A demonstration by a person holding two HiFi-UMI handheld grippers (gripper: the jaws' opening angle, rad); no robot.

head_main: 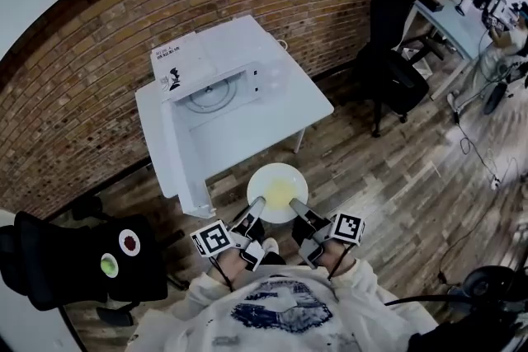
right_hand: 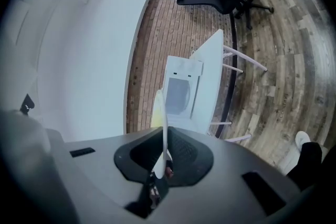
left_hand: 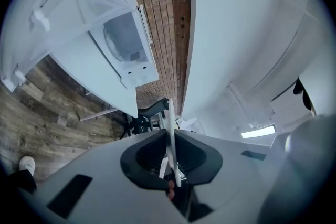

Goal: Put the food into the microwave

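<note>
Plate [head_main: 272, 171] of food [head_main: 280, 192] is clamped at its rim between the jaws of left gripper [head_main: 258, 203] and right gripper [head_main: 295, 205]. Microwave [head_main: 221, 55] stands open beyond the jaws.

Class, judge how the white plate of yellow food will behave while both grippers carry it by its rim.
Probably stiff: the rim of the plate runs straight between the jaws of the left gripper and right gripper. Held only at its near edge, it may tip away. The food could slide on its smooth surface.
</note>
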